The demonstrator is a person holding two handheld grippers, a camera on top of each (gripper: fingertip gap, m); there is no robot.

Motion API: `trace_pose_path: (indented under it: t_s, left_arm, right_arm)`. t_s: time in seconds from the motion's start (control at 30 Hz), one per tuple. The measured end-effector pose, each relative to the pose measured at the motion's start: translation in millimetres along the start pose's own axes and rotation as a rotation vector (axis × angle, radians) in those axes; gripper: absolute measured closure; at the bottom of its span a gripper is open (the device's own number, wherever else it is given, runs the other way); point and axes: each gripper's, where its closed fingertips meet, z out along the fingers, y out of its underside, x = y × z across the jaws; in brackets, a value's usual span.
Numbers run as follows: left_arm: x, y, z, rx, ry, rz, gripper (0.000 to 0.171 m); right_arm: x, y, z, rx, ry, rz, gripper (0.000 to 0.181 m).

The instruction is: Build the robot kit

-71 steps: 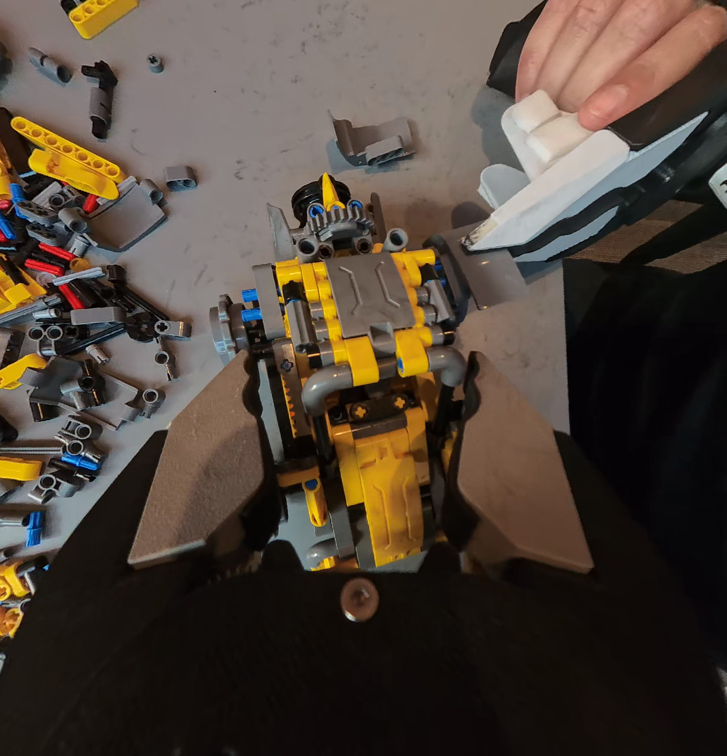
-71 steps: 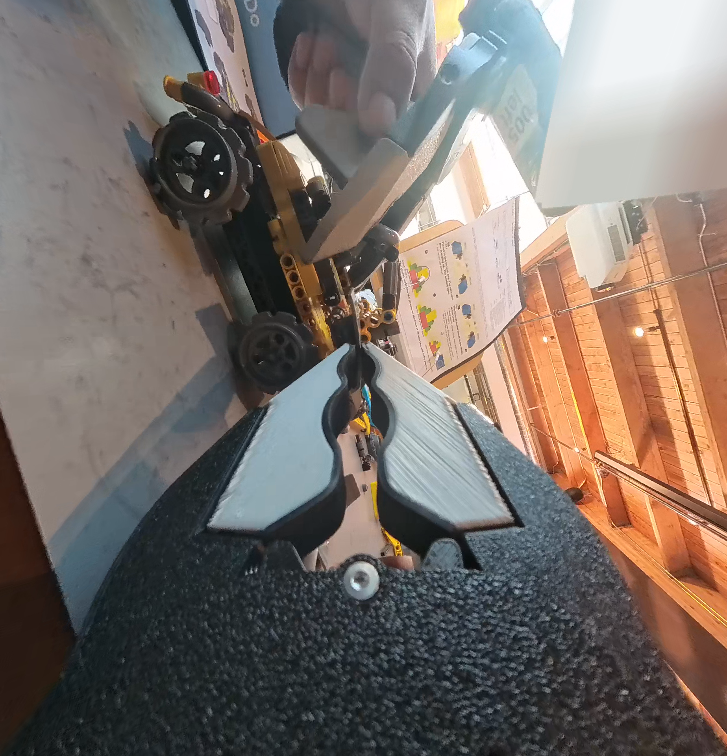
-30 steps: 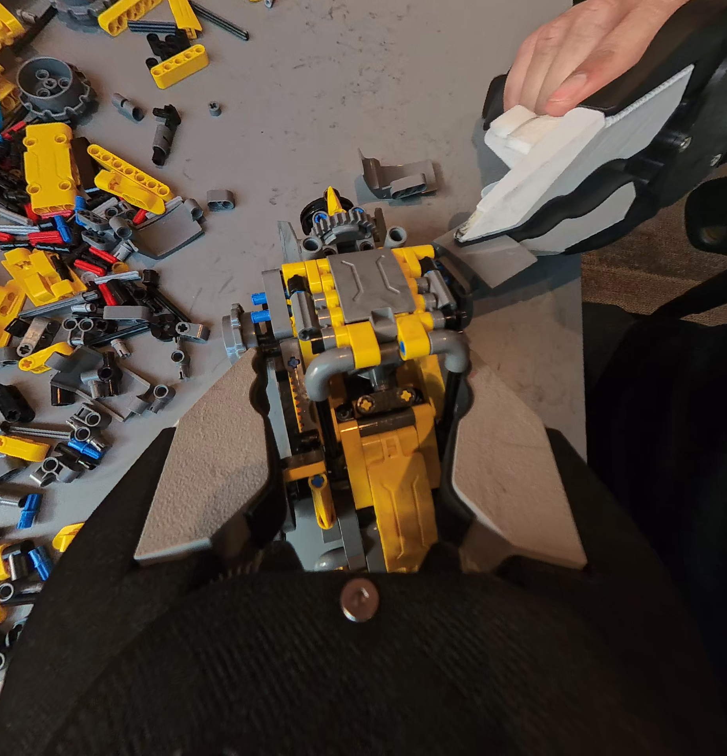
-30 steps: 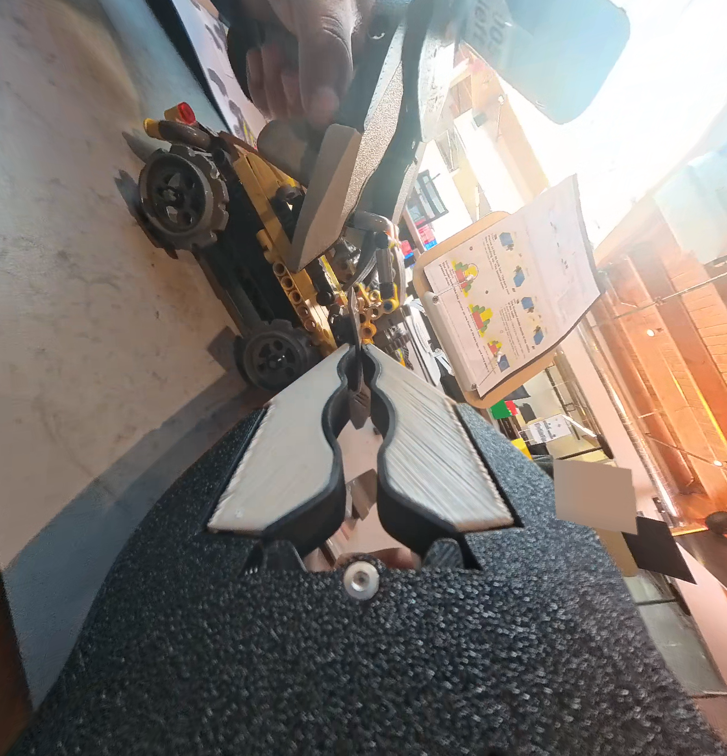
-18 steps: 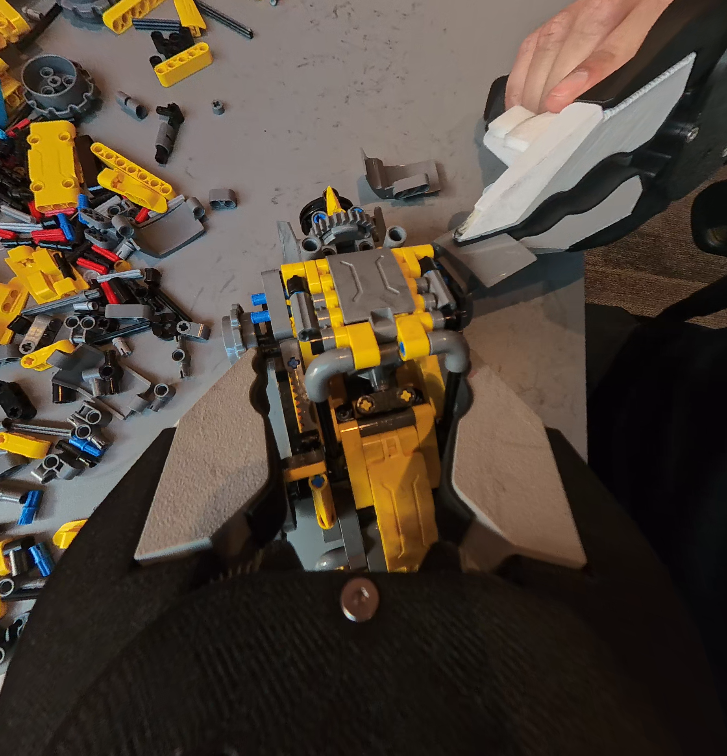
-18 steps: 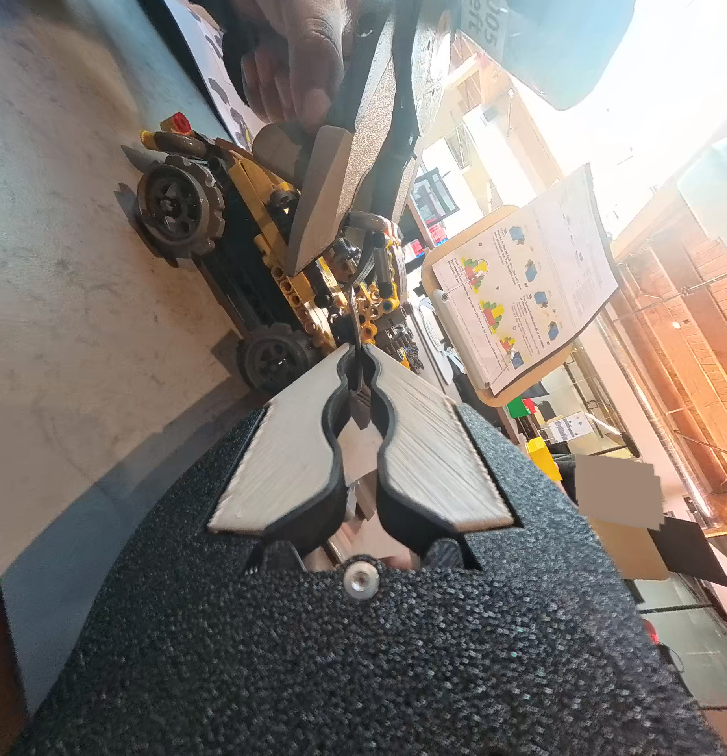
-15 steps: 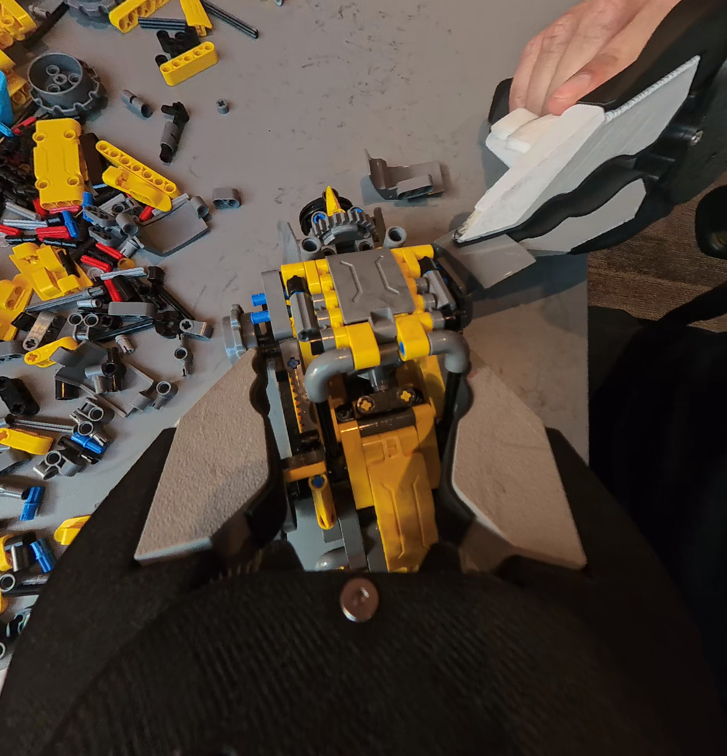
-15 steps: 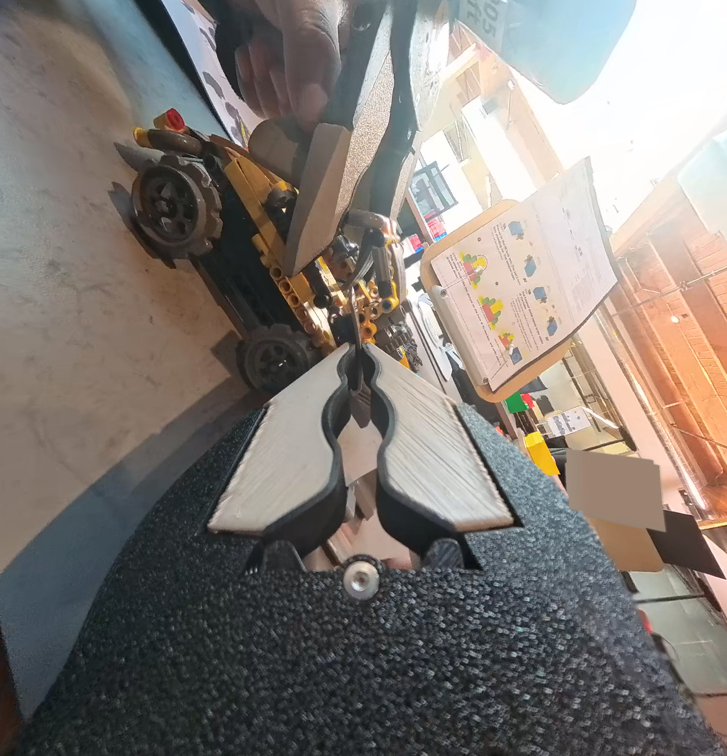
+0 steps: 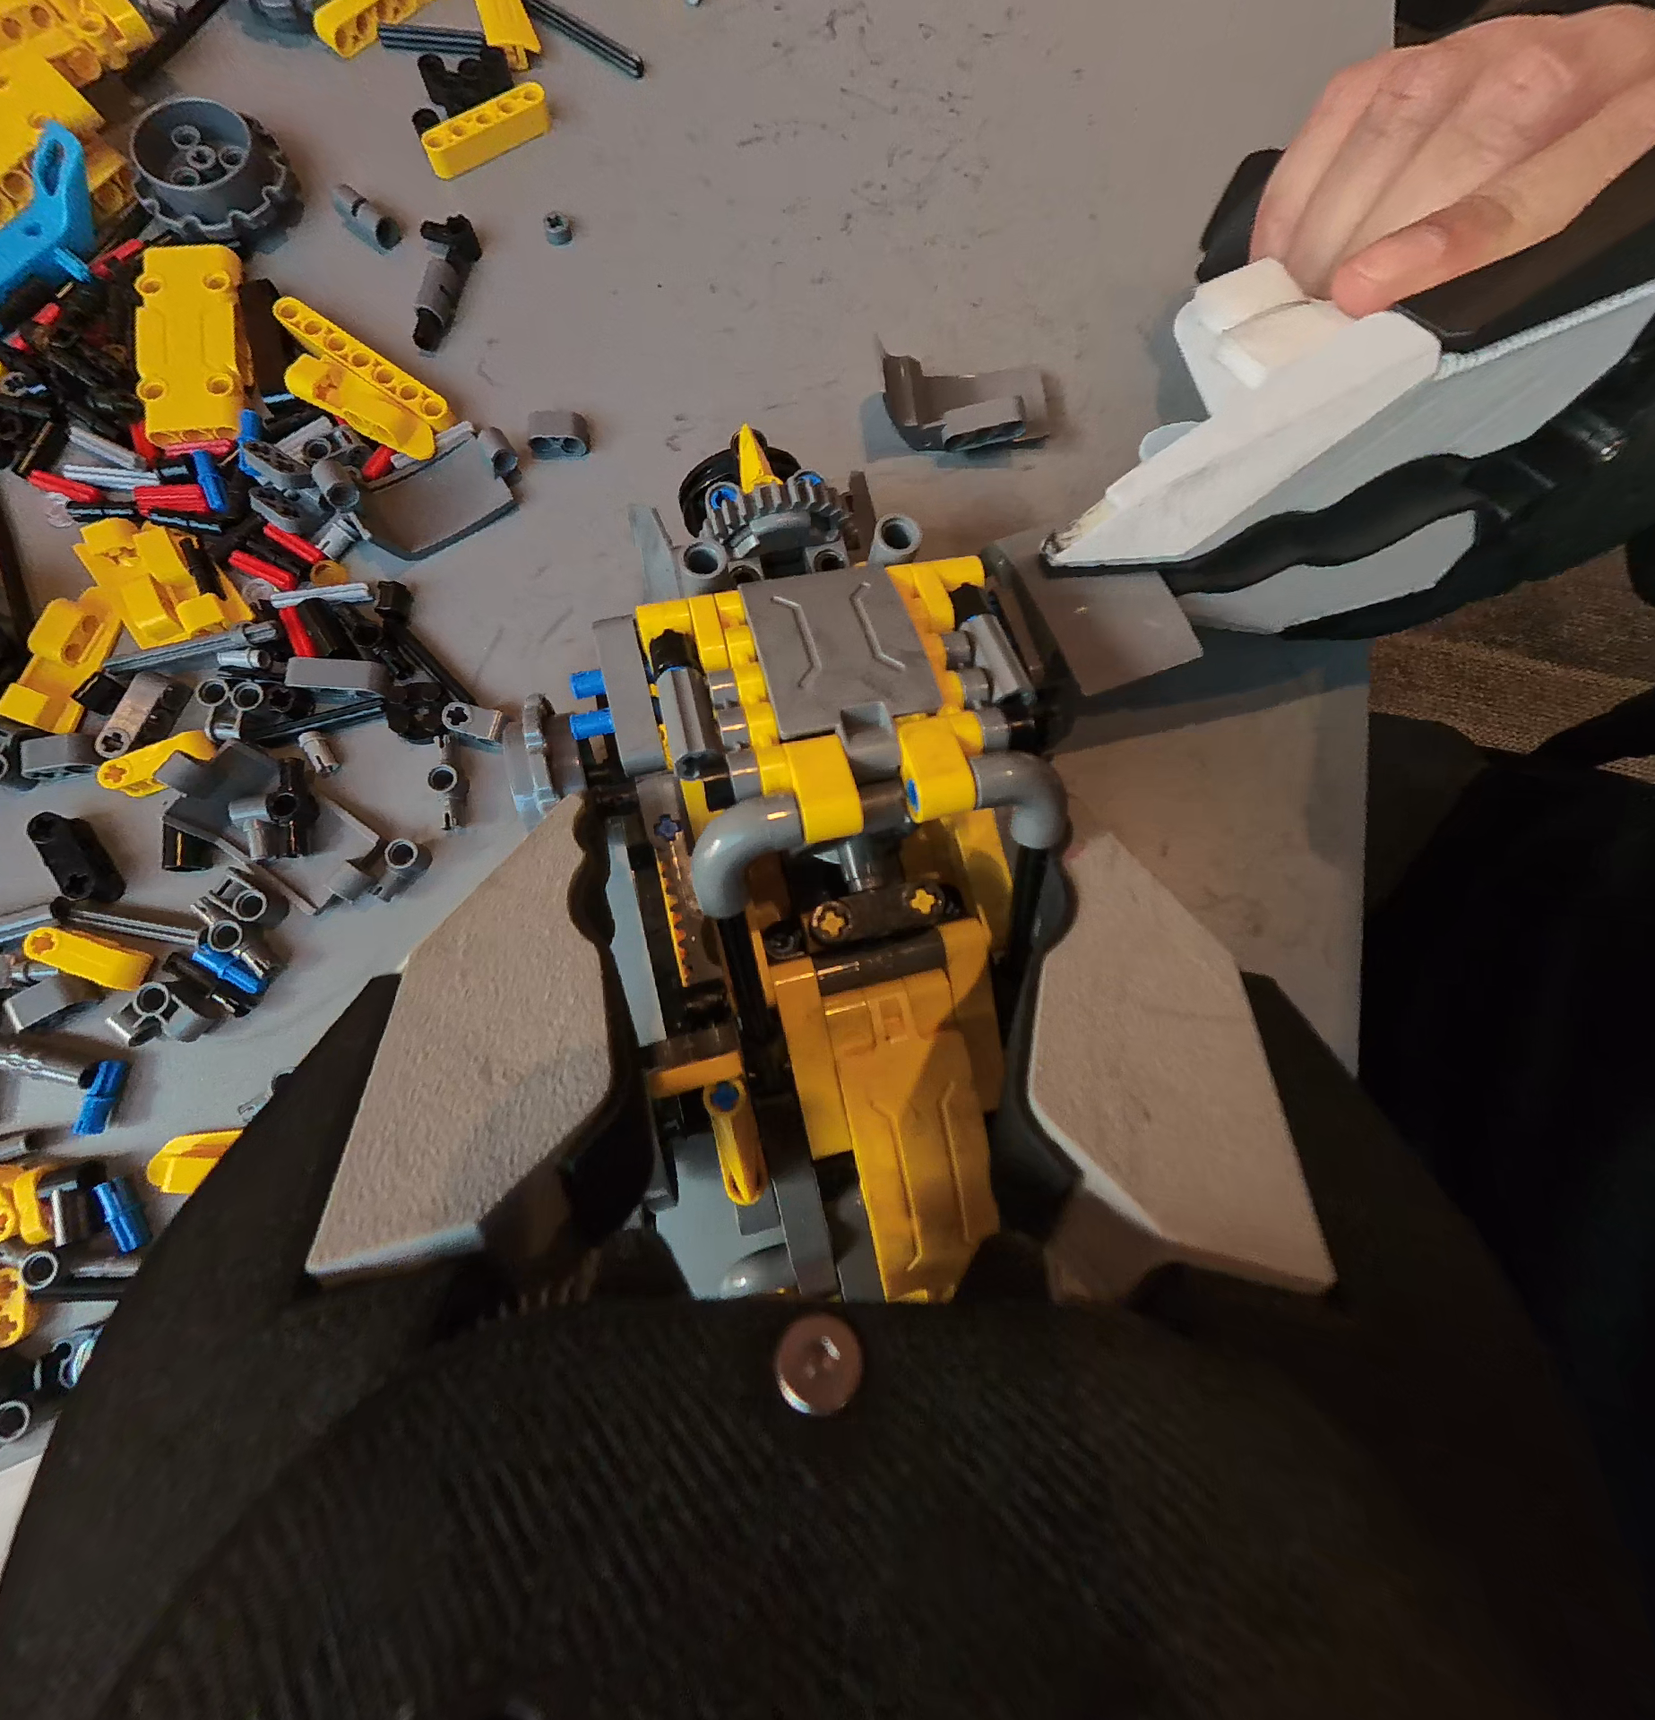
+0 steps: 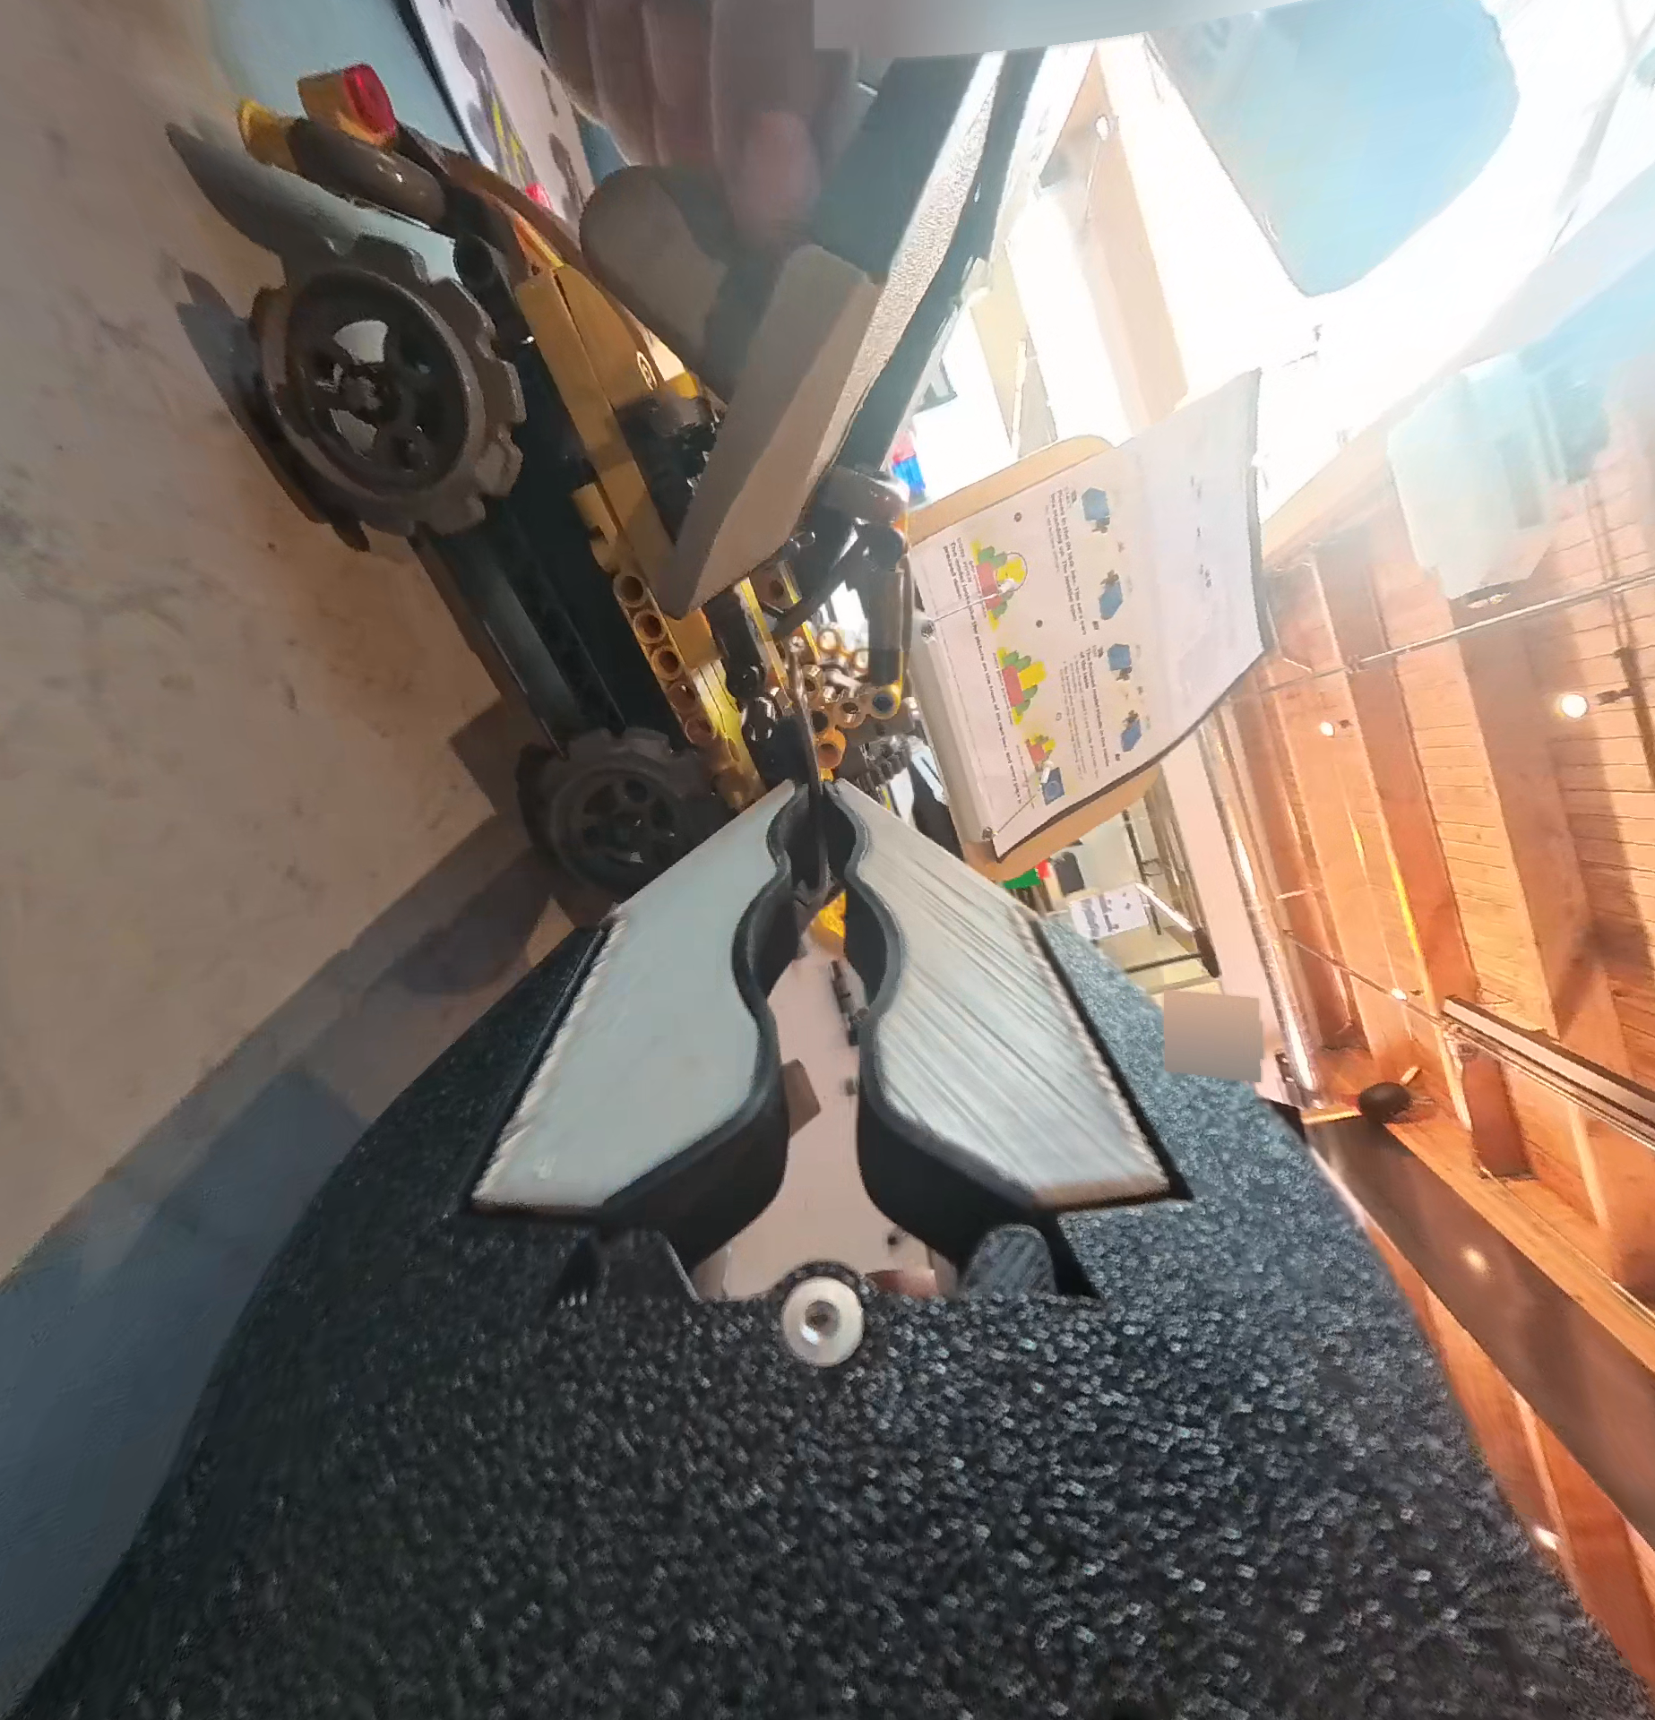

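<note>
- Left gripper closed around the yellow-and-grey brick-built vehicle, one finger pressed to each flank, the model's hood toward the camera and its rear gear end pointing away.
- Vehicle resting on the grey tabletop, wheels down; in the right wrist view a large toothed wheel and a smaller wheel against the surface.
- Right gripper nearly fully closed, tips pinching a thin grey panel edge-on, that panel touching the vehicle's near rear corner.
- From the left wrist view, right gripper ahead and to the right, a hand over its body.
- Left of the left gripper: a heap of loose bricks, yellow, grey, black, red and blue.
- Ahead, just beyond the vehicle: a lone grey angled piece lying apart.
- Beyond the right gripper's tips: an open instruction booklet propped on a stand.
</note>
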Motion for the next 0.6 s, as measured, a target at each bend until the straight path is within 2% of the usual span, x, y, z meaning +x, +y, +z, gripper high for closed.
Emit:
trace_pose_path:
  t_s: [0.33, 0.6]
  left_arm:
    - [-3.4, 1.3, -1.1, -0.006, -0.016, -0.012, 0.082]
    - [-3.7, 1.3, -1.2, 0.006, -0.014, -0.016, 0.082]
  right_arm:
    - [-0.9, 0.6, 3.1, -0.053, 0.076, -0.03, 0.181]
    - [-1.8, 2.3, 2.3, -0.04, 0.105, -0.061, 0.181]
